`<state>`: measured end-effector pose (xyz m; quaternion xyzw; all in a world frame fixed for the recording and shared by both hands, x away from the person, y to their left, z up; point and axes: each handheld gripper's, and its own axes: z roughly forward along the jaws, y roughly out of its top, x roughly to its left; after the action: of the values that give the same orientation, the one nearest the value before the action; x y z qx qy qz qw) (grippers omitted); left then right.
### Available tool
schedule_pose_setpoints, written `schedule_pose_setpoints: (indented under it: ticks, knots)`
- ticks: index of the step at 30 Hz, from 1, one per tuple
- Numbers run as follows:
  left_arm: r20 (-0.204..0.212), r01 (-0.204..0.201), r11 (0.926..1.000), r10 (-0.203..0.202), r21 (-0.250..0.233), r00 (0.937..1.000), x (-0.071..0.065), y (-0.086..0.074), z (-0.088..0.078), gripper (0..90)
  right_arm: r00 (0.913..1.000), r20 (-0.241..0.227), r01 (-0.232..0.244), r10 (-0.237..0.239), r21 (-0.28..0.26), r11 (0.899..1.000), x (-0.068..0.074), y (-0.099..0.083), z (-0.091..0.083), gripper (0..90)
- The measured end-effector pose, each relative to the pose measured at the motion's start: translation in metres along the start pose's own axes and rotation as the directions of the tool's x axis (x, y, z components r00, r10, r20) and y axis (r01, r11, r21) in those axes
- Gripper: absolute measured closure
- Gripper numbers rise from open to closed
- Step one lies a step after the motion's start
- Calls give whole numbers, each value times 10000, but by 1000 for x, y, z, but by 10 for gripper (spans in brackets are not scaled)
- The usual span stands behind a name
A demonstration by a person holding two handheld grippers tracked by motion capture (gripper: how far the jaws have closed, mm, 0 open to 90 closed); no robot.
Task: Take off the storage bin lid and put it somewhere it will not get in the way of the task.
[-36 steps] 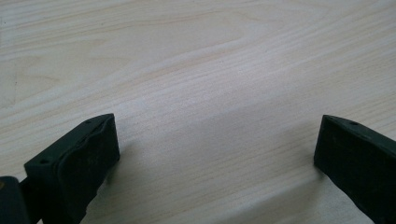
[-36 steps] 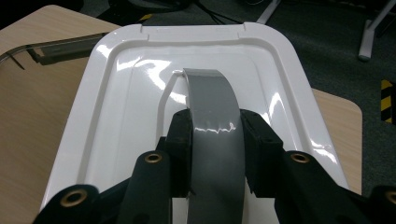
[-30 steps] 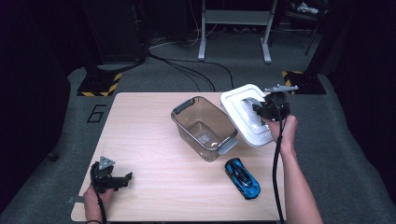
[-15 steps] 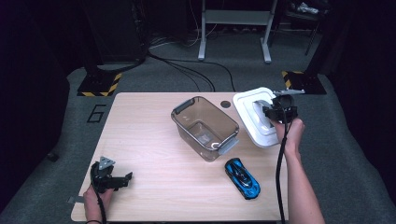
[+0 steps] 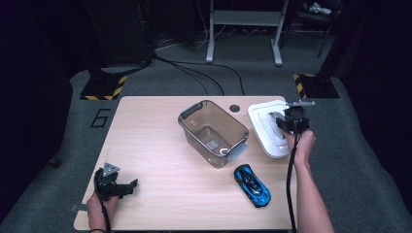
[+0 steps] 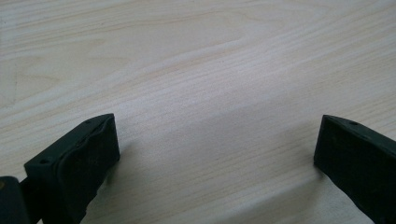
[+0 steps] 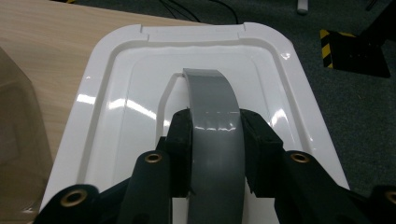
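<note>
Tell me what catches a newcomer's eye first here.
The white lid at the table's far right edge, with the right gripper shut on its grey handle. Next, the clear bin standing open mid-table and the blue toy car lying in front of it. The left gripper rests open at the near left corner.

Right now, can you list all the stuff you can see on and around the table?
Clear brownish plastic bin with grey latches: one, empty, middle of the table.
White plastic lid with grey handle: one, at the table's right edge, beside the bin.
Shiny blue toy car: one, near front of the table, right of middle.
Light wooden table: one, with a small dark round hole near its far edge.
Yellow-and-black striped floor plates: two, on the grey floor beyond the table.
Black cables: several, on the floor behind.
Left gripper: black, open, near front left corner.
Right gripper: black, shut on the lid's grey handle.
</note>
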<state>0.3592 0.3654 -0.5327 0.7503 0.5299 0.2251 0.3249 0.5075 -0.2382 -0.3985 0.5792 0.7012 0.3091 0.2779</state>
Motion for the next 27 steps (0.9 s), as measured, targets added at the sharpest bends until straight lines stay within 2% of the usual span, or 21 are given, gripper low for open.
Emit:
schedule_pose_setpoints:
  ticks: [11, 27]
  knots:
    - [2, -5, 10000, 5, 4, 10000, 0, 0, 0, 2, 9993, 208, -331, 320, 585, 9977, 3, -28, 35, 664]
    - [4, 1, 10000, -1, 2, 10000, 0, 0, 0, 2, 9990, 292, -370, 335, 1274, 9912, 5, -53, 63, 665]
